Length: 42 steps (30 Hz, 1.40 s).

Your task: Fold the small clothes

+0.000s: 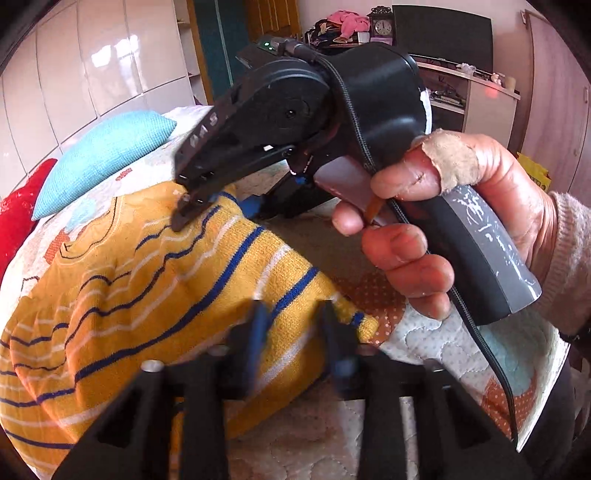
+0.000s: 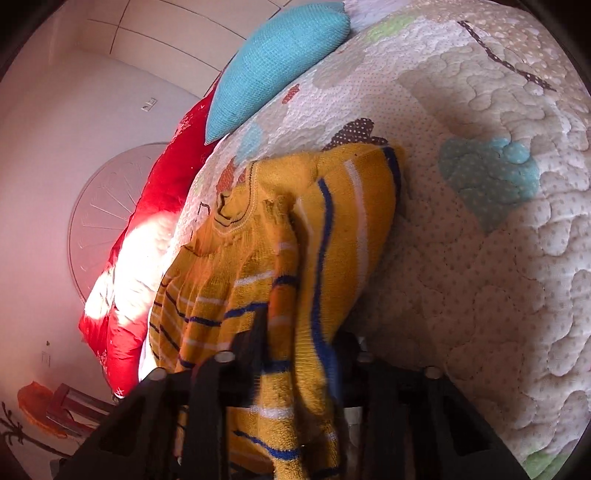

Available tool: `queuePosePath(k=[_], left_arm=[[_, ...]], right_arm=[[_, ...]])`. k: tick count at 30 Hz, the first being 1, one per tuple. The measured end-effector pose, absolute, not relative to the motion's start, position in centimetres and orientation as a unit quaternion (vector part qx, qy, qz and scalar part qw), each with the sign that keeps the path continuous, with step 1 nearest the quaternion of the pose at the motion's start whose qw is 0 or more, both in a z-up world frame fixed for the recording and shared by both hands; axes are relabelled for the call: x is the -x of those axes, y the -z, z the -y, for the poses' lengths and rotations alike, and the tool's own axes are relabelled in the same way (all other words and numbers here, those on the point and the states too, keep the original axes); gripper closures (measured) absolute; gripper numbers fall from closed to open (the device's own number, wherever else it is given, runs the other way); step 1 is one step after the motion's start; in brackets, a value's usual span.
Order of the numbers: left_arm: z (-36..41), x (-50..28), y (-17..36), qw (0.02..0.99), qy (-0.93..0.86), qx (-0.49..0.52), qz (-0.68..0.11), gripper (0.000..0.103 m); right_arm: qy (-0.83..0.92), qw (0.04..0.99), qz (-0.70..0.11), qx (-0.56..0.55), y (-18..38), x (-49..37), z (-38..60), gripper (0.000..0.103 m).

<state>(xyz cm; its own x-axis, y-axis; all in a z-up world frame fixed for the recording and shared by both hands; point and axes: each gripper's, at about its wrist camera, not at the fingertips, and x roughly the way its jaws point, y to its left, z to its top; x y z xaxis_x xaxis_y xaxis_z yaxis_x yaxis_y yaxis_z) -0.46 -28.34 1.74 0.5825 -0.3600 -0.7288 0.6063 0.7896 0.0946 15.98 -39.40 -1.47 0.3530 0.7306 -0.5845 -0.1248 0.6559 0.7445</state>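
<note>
A small yellow sweater (image 1: 147, 277) with blue and white stripes lies on the quilted bedspread (image 1: 424, 343). In the left wrist view my left gripper (image 1: 295, 314) is shut on the sweater's near edge, where knit fabric fills the gap between its fingers. Further off, a person's hand (image 1: 424, 229) holds my right gripper (image 1: 186, 206), whose tips pinch the sweater near the collar. In the right wrist view my right gripper (image 2: 299, 332) has a bunched fold of the sweater (image 2: 332, 221) between its fingers, and the rest trails away over the bedspread (image 2: 480, 258).
A light blue pillow (image 1: 103, 158) and a red cushion (image 1: 18, 210) lie at the bed's far side by the wall; both show in the right wrist view, pillow (image 2: 277, 62) and cushion (image 2: 147, 221). A dark screen (image 1: 443, 33) and shelves stand beyond the bed.
</note>
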Motion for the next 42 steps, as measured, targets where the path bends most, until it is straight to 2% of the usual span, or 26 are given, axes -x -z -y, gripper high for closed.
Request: queuePosePath(k=[2, 7, 11, 15, 24, 29, 30, 35, 38, 42], left_arm=[[27.4, 0.0, -2.3, 0.873, 0.285, -0.132, -0.372, 0.097], [23.0, 0.3, -5.3, 0.888, 0.293, -0.041, -0.353, 0.098], [18.2, 1.4, -9.2, 0.907, 0.283, 0.035, -0.311, 0.098], [9.9, 2.1, -11.0, 0.917, 0.253, 0.117, -0.284, 0.098], [-8.2, 2.3, -6.1, 0.907, 0.160, 0.278, -0.273, 0.098], [-13.3, 2.0, -5.3, 0.906, 0.113, 0.309, -0.267, 0.098], [-14.1, 1.9, -5.5, 0.906, 0.104, 0.315, -0.262, 0.097], [-16.9, 3.0, -4.7, 0.900, 0.055, 0.342, -0.265, 0.076], [-17.5, 3.4, -4.4, 0.897, 0.040, 0.346, -0.272, 0.069], [-17.7, 2.9, -4.3, 0.896, 0.040, 0.347, -0.275, 0.061]], right_arm=[[-0.277, 0.761, -0.489, -0.324, 1.1, -15.7, 39.5, 0.084], [-0.284, 0.779, -0.462, -0.314, -3.3, -15.1, 37.1, 0.086], [-0.299, 0.792, -0.450, -0.285, -7.7, -15.6, 31.5, 0.086], [-0.313, 0.801, -0.456, -0.229, -10.1, -16.8, 23.3, 0.086], [-0.309, 0.804, -0.504, -0.068, -6.3, -18.7, 5.1, 0.086], [-0.290, 0.817, -0.497, 0.037, -5.0, -18.1, 0.1, 0.077], [-0.287, 0.819, -0.495, 0.043, -5.2, -18.1, -0.3, 0.077], [-0.284, 0.819, -0.496, 0.040, -5.7, -19.5, -1.9, 0.077], [-0.281, 0.811, -0.513, 0.022, -5.1, -20.6, -3.0, 0.077], [-0.282, 0.814, -0.507, -0.001, -6.2, -20.3, -2.6, 0.070]])
